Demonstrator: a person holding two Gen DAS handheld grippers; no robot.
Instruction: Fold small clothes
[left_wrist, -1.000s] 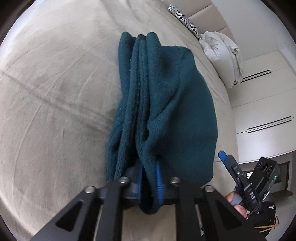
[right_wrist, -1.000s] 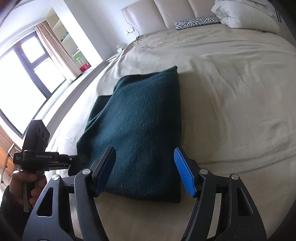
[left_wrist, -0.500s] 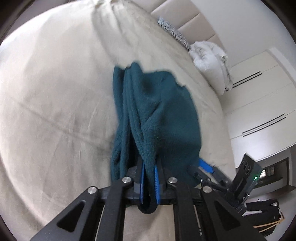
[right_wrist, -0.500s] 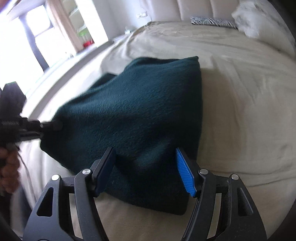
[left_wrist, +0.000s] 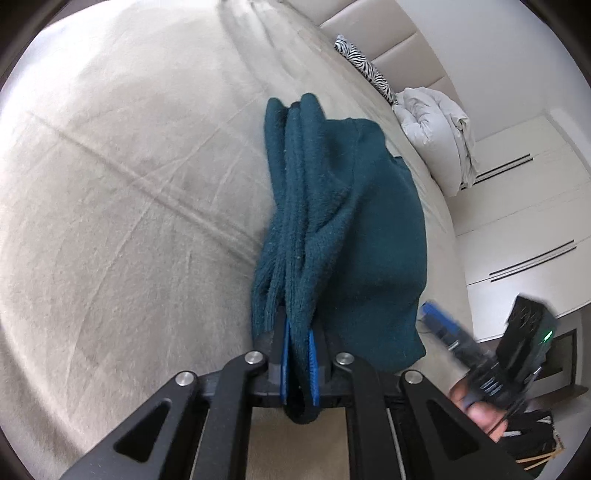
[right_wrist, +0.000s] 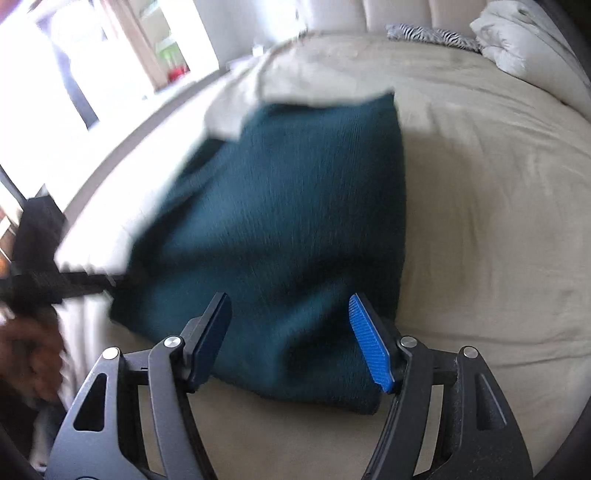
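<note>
A dark teal knitted garment (left_wrist: 343, 229), folded into several layers, lies on the beige bed (left_wrist: 110, 221). My left gripper (left_wrist: 297, 332) is shut on its near left edge, the bunched layers pinched between the blue pads. In the right wrist view the garment (right_wrist: 288, 229) fills the middle, its left side raised. My right gripper (right_wrist: 290, 328) is open with its fingers either side of the garment's near edge. The right gripper also shows in the left wrist view (left_wrist: 439, 325), blurred, at the garment's lower right corner.
A white duvet (left_wrist: 439, 125) and a zebra-print pillow (left_wrist: 365, 62) lie at the head of the bed by the padded headboard. White wardrobes (left_wrist: 524, 221) stand to the right. A bright window (right_wrist: 55, 92) is off the bed's left side.
My left gripper has kept its hold and lifted the garment's left edge. My right gripper has moved in closer, its open fingers now at the garment's near edge.
</note>
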